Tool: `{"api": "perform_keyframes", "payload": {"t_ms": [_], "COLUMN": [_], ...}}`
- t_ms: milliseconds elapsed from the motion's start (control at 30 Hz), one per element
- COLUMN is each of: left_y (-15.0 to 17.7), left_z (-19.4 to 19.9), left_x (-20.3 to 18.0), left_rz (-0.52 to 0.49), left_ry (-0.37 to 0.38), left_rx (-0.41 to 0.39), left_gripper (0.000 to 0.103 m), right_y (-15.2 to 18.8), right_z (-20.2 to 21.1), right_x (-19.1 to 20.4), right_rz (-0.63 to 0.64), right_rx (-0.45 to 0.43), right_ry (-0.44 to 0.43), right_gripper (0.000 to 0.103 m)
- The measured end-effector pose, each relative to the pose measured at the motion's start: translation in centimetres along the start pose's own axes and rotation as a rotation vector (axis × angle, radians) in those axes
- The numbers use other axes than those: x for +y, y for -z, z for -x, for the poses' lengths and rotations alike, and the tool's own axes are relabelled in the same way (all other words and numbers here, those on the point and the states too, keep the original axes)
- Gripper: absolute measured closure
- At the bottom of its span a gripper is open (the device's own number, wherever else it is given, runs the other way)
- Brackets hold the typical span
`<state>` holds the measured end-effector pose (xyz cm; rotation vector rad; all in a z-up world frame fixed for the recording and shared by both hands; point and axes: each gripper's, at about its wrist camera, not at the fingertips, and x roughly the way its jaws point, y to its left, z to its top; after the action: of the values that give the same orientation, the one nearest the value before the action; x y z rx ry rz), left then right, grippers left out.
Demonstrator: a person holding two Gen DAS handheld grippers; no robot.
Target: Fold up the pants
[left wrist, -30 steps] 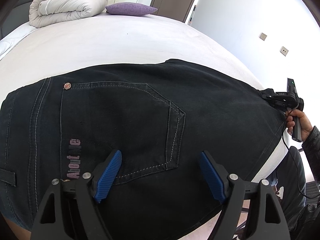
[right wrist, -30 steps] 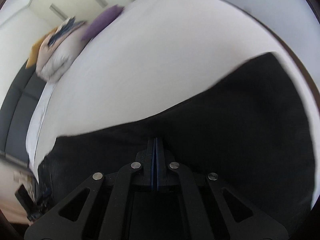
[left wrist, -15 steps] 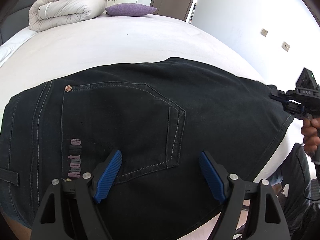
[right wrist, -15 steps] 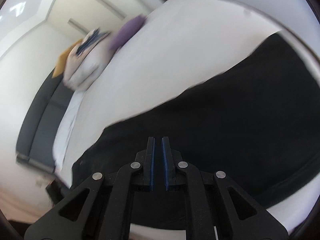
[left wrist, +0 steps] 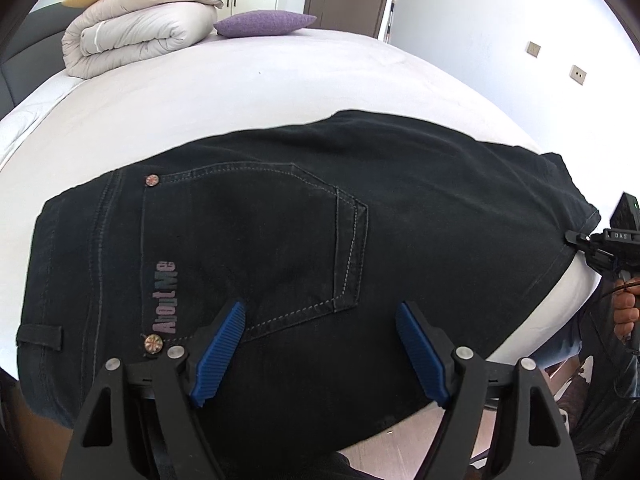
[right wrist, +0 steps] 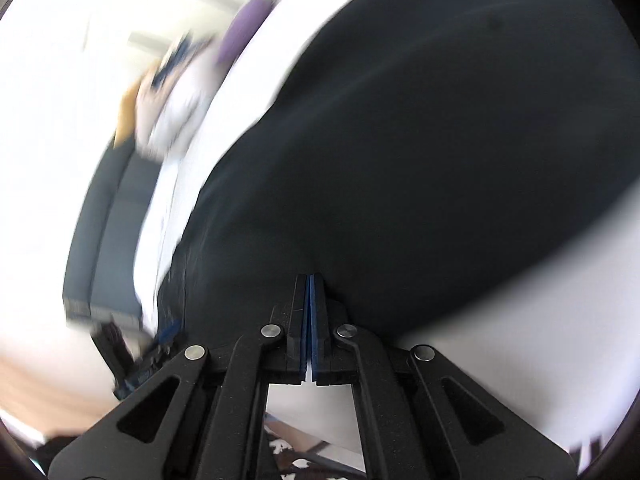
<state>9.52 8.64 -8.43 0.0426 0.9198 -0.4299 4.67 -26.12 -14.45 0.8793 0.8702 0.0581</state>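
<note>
Your left gripper [left wrist: 320, 354] hung over the black pants [left wrist: 420, 216], which lay flat across the near part of the white bed [left wrist: 240, 92]; its jaws stood wide, just narrowing, pressing nothing. Your right gripper [right wrist: 310, 284] had its blue pads together at the pants' right hem edge; whether cloth was pinched, I couldn't tell.

Left wrist view reads sharp and daylight-bright for me; right wrist view is motion-smeared, whites blown out. Fisheye bends both, corners dark.

pants [left wrist: 280, 240] on bed [left wrist: 280, 80] | duvet [left wrist: 132, 36], pillow [left wrist: 264, 24] behind
</note>
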Motion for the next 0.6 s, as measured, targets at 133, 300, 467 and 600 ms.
{"api": "perform_keyframes", "payload": {"t_ms": [133,300,467,600], "left_y": [-2.4,-8.9,-12.6,-11.0], "left_z": [2.4,-0.2,-6.5,-10.2], "left_x": [-0.8,-3.6,-5.7,-5.0], "left_rz": [0.058,0.084,0.076,0.022], "left_ry": [0.069,0.212,0.232,0.140], "left_rx": [-0.115,-0.159,-0.050,0.044], "left_gripper": [0.031,0.031,0.043,0.055], "right_y": [-0.2,-3.2,-3.4,-2.1], "right_z": [4.3,2.3,-8.9,-16.8], "right_x": [-0.3,4.0,10.6,12.8], "right_rz": [-0.047,0.033,0.023,-0.017], "right_rx": [-0.131,-0.063,0.183,0.317], "right_ry": [0.149,-0.061,-0.207,-0.225], "right_gripper": [0.103,0.097,0.097,0.097]}}
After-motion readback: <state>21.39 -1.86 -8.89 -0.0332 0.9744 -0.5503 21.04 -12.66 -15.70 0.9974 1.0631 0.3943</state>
